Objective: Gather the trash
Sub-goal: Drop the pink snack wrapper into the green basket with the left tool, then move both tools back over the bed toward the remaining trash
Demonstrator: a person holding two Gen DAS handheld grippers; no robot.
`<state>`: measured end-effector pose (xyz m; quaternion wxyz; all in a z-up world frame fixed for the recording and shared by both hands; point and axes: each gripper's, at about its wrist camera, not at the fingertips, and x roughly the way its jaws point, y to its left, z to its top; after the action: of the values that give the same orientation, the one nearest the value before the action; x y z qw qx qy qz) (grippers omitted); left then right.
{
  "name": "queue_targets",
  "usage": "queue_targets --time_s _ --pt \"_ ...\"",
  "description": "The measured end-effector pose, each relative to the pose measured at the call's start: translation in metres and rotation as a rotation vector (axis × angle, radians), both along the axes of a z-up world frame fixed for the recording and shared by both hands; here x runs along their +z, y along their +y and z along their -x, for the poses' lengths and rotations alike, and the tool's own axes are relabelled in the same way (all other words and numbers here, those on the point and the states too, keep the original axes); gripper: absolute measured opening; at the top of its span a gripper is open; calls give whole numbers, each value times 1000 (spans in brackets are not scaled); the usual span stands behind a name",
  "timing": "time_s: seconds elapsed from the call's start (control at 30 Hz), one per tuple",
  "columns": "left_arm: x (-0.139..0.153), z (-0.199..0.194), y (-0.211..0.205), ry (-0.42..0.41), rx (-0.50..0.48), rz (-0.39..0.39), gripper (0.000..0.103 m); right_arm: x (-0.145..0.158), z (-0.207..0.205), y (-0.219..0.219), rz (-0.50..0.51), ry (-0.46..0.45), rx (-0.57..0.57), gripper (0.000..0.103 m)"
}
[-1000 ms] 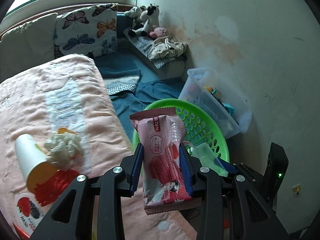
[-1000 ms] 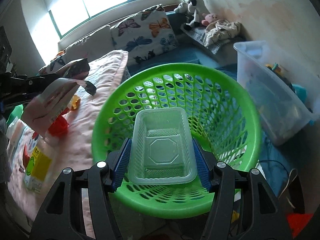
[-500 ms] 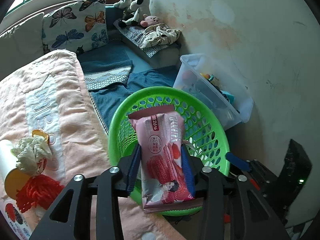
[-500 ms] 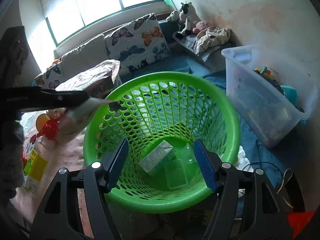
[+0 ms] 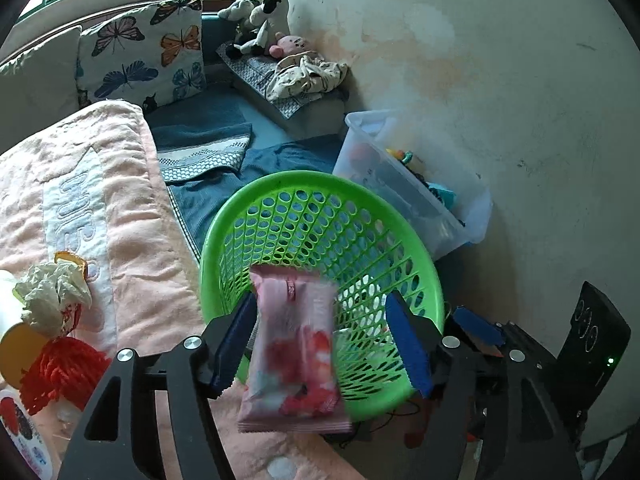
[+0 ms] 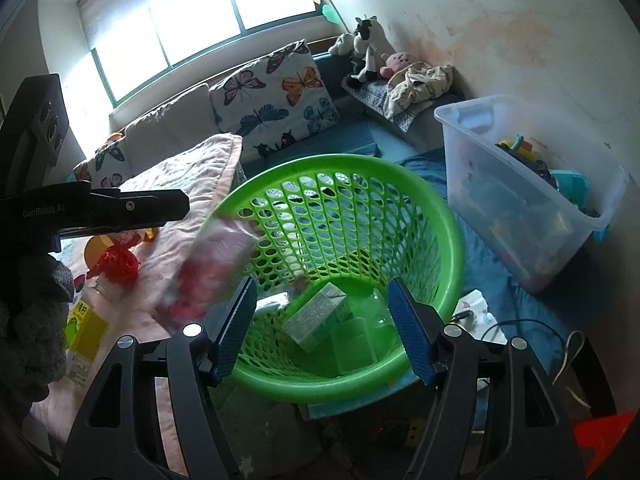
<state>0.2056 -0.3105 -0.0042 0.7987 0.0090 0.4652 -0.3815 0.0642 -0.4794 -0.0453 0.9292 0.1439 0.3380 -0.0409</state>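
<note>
A pale pink quilted blanket (image 5: 120, 216) covers the surface on the left of both views. Just beside its edge stands the round green plastic basket with a perforated wall (image 5: 424, 280), its open mouth facing up; beyond it, against the stained wall, sits a clear plastic storage bin (image 6: 560, 216) holding small toys.

The pink plastic snack wrapper with red fruit print (image 5: 294, 352) is in the air over the near-left rim of the basket, blurred. In the left wrist view its long axis runs up and down the picture, one sealed end pointing toward the basket and the other back toward the camera. In the right wrist view the wrapper (image 6: 208, 264) lies on a slant, its upper end toward the basket's rim and its lower end toward the blanket.

The left gripper (image 5: 322, 344) is opening: the wrapper is between its blue pads but stands clear of the right-hand pad and looks to have come away from the left-hand one. The right gripper (image 6: 322, 328) hangs over the basket with its jaws wide and nothing between them.

At the basket's bottom lie a small green-and-white carton (image 6: 316, 316) and a clear plastic tray (image 6: 356, 340), close together. On the blanket rest a bundle of red netting (image 5: 60, 372), a crumpled white tissue (image 5: 52, 296) just above it, and a yellow carton (image 6: 86, 332).
</note>
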Motion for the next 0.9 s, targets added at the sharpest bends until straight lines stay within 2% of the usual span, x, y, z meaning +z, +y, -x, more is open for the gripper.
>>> queue_targets --time_s 0.37,0.9 --pt "20 19 51 -73 69 5 71 16 13 23 6 -36 33 69" --pt "23 48 175 -126 263 -1 71 28 19 78 4 -61 129 72"
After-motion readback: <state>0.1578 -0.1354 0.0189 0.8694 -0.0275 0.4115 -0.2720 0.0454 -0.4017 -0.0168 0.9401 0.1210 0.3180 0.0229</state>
